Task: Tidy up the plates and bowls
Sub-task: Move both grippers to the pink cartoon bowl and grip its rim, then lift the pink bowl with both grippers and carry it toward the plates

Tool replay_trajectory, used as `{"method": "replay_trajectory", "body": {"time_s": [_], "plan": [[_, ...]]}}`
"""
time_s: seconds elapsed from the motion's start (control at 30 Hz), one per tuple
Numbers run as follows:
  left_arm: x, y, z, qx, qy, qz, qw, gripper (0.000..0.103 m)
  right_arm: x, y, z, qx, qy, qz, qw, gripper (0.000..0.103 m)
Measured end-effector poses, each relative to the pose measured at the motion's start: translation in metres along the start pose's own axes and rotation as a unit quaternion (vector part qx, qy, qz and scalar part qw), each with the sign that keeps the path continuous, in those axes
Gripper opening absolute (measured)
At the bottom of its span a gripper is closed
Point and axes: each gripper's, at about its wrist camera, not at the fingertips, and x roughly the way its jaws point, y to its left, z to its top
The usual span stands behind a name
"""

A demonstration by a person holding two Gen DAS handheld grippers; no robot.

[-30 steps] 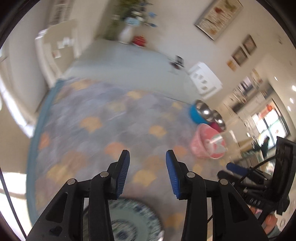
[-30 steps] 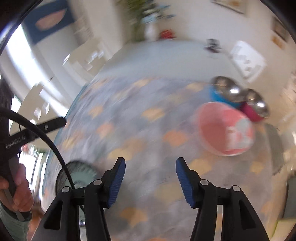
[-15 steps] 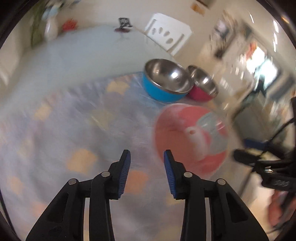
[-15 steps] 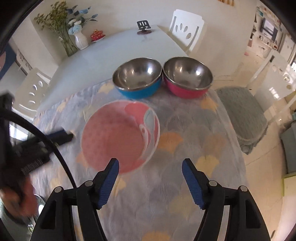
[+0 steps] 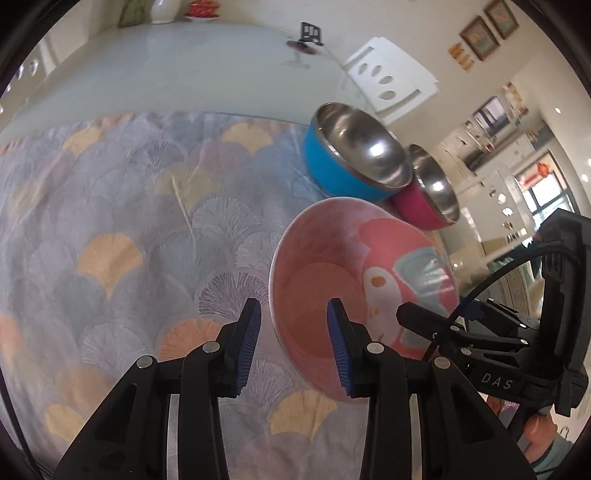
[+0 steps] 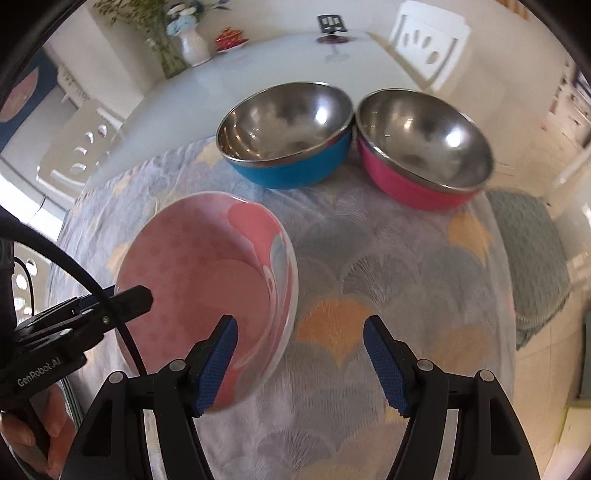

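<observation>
A pink bowl with a cartoon print [image 5: 354,273] [image 6: 207,280] sits on the patterned tablecloth, with a blue steel bowl [image 5: 351,155] [image 6: 288,133] and a red steel bowl [image 5: 428,195] [image 6: 421,147] side by side behind it. My left gripper [image 5: 293,343] is open, its jaws either side of the pink bowl's left rim. My right gripper [image 6: 301,363] is open wide, its jaws either side of the bowl's right rim. Each gripper shows in the other's view: the right one [image 5: 461,332], the left one [image 6: 92,314].
The tablecloth [image 5: 129,240] covers the near part of a white table [image 6: 229,81]. A vase of flowers [image 6: 192,44], a small red dish [image 6: 229,38] and a phone stand [image 6: 332,26] stand at the far end. White chairs [image 6: 428,40] flank the table.
Both grippers have swung from the left part of the cloth toward the pink bowl and come down close to it. A green patterned plate seen earlier has left view.
</observation>
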Motion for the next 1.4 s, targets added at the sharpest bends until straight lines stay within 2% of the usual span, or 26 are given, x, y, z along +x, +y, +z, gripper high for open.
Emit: {"method": "replay_trajectory", "body": {"time_s": [0.1, 0.37, 0.53, 0.63, 0.77, 1.0, 1.2, 1.4], "plan": [[0.007, 0.002, 0.0, -0.022, 0.0, -0.001, 0.9998, 0.033, 0.007, -0.002, 0.002, -0.011, 0.005, 0.007, 1.0, 0.066], [0.011, 0.007, 0.001, -0.043, -0.007, -0.008, 0.999, 0.033, 0.019, -0.009, 0.006, -0.008, 0.015, 0.028, 0.999, 0.046], [0.014, 0.007, 0.0, -0.035, -0.005, -0.015, 0.9993, 0.02, 0.021, -0.002, 0.006, -0.018, 0.013, 0.034, 0.999, 0.029], [0.012, 0.005, -0.001, -0.02, -0.011, -0.014, 0.9996, 0.019, 0.024, 0.006, 0.006, -0.03, 0.014, 0.036, 0.999, 0.017], [0.004, 0.003, -0.006, -0.01, -0.018, -0.003, 0.9998, 0.019, 0.022, 0.019, 0.002, -0.042, 0.008, 0.024, 0.999, 0.016], [-0.035, 0.003, -0.025, -0.023, -0.036, -0.021, 0.9989, 0.019, -0.003, 0.036, -0.012, -0.029, 0.001, 0.026, 0.999, 0.016], [-0.088, -0.009, -0.05, -0.017, -0.062, -0.032, 0.9974, 0.019, -0.052, 0.058, -0.035, -0.019, -0.027, 0.026, 0.999, 0.016], [-0.134, -0.02, -0.084, -0.009, -0.078, -0.042, 0.996, 0.019, -0.101, 0.076, -0.077, -0.008, -0.048, 0.02, 0.999, 0.017]]}}
